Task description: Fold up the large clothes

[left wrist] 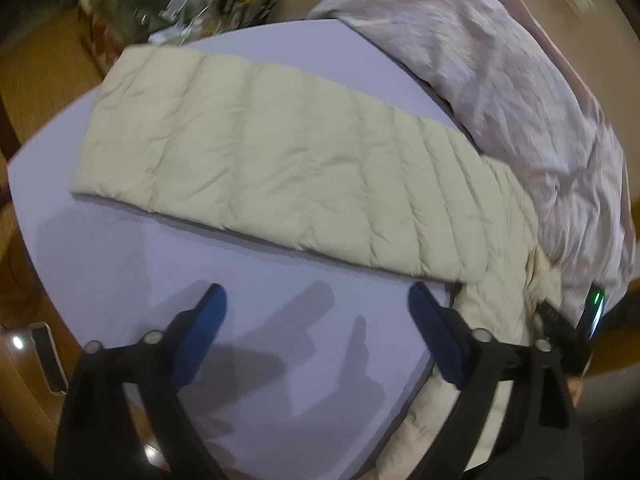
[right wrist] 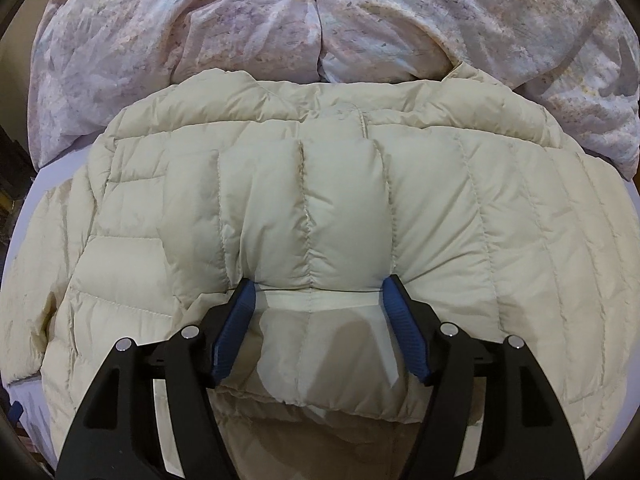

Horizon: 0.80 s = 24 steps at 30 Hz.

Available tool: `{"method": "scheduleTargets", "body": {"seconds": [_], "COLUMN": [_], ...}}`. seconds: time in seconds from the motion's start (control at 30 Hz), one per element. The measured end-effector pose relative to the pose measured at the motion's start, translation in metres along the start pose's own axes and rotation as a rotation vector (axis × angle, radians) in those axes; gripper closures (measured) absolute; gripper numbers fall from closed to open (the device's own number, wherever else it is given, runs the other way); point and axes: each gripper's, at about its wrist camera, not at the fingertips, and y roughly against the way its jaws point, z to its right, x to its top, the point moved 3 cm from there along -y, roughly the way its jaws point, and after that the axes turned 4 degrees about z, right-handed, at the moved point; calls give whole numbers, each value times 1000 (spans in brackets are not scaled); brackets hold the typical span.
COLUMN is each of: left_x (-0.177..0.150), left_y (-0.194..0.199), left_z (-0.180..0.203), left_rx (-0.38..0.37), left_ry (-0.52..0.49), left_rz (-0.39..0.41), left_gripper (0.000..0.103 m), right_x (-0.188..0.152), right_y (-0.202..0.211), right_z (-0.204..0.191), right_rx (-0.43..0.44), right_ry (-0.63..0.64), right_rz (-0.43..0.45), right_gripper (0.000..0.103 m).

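A cream quilted down jacket (left wrist: 280,160) lies on a lavender bed sheet (left wrist: 120,260). In the left wrist view one long part of it stretches flat across the sheet. My left gripper (left wrist: 316,300) is open and empty, hovering over bare sheet just in front of the jacket's near edge. In the right wrist view the jacket's body (right wrist: 320,200) fills the frame. My right gripper (right wrist: 318,288) is open, its blue pads (right wrist: 240,320) pressing down on either side of a puffy quilted panel. The other gripper (left wrist: 576,332) shows at the far right of the left wrist view.
A rumpled pinkish floral duvet (right wrist: 320,20) is heaped behind the jacket, and it also shows in the left wrist view (left wrist: 500,60). A wooden floor (left wrist: 40,80) lies left of the bed, with cluttered items (left wrist: 180,4) at the far side.
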Motion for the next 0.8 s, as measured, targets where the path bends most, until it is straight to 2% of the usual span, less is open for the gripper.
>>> {"method": "scheduleTargets", "body": {"seconds": [0.17,0.3,0.57,0.77,0.8], "left_x": [14,28,53,62,64], "left_y": [-2,-1,8,10,11], "left_z": [-13,-29,-72,-91,-94], "left_rx": [-61,-77,-61,-36,-13], "left_ry": [112,220,391,446,449], "left_rz": [14,39,110,128,136], "left_gripper": [23,34,54,73,80], "right_x": [-2,-3,-4,-6,-6], "right_y": [3,4,6,7,8], "right_z": [1,0,-2,-2,-2], "right_rx": [9,10,17,28,30], "right_ry": [1,-1,7,17,19], "right_rz": [7,11,26,33,34], "right_gripper": [34,34,33,33,33]}}
